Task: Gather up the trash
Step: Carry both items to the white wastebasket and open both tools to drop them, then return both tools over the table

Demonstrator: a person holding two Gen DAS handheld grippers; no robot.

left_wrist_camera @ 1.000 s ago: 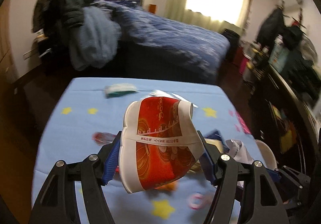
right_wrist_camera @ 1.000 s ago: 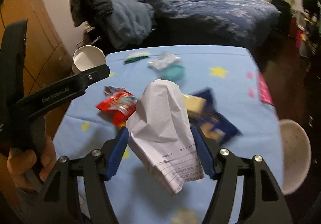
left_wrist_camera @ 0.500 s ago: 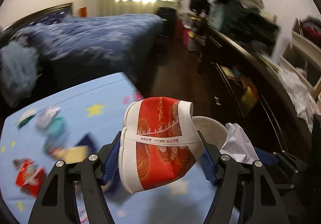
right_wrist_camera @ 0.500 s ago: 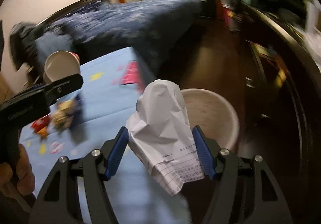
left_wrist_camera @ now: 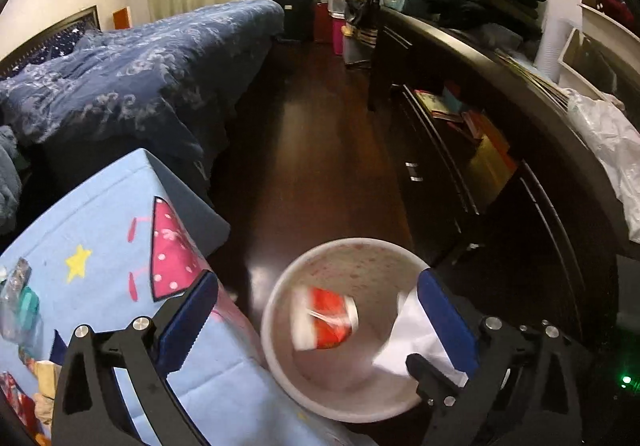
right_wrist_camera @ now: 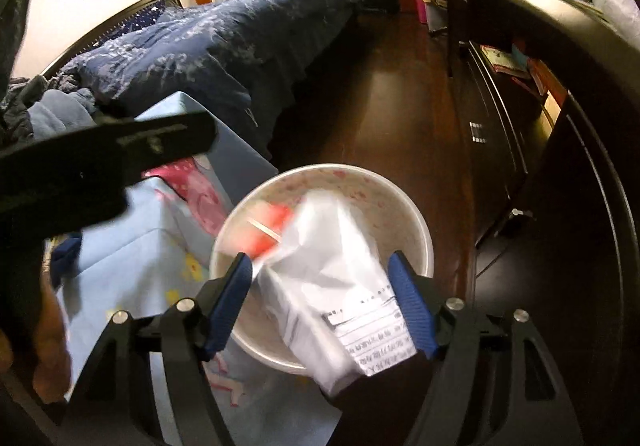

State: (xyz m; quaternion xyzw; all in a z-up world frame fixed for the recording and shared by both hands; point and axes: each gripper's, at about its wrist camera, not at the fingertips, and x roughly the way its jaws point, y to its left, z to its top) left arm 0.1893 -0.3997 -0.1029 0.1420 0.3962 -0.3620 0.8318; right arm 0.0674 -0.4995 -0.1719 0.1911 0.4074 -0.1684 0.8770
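Dropping step: the left gripper (left_wrist_camera: 316, 320) gapes empty, the crushed red-and-white paper cup (left_wrist_camera: 326, 322) falls into the round white bin (left_wrist_camera: 276, 300); the right gripper (right_wrist_camera: 322, 304), apparently loosened around the crumpled white paper (right_wrist_camera: 324, 274), next needs clearing away

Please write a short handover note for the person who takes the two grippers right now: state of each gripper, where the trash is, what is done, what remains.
Left gripper: open, empty, above the white bin on the floor beside the table.
Right gripper: open above the same bin; the crumpled white paper sits blurred between its fingers, apparently dropping.
Done: the red and white cup is inside the bin, blurred.
Left: confirm the paper lands in the bin. More wrappers lie on the blue star tablecloth; go back for them.
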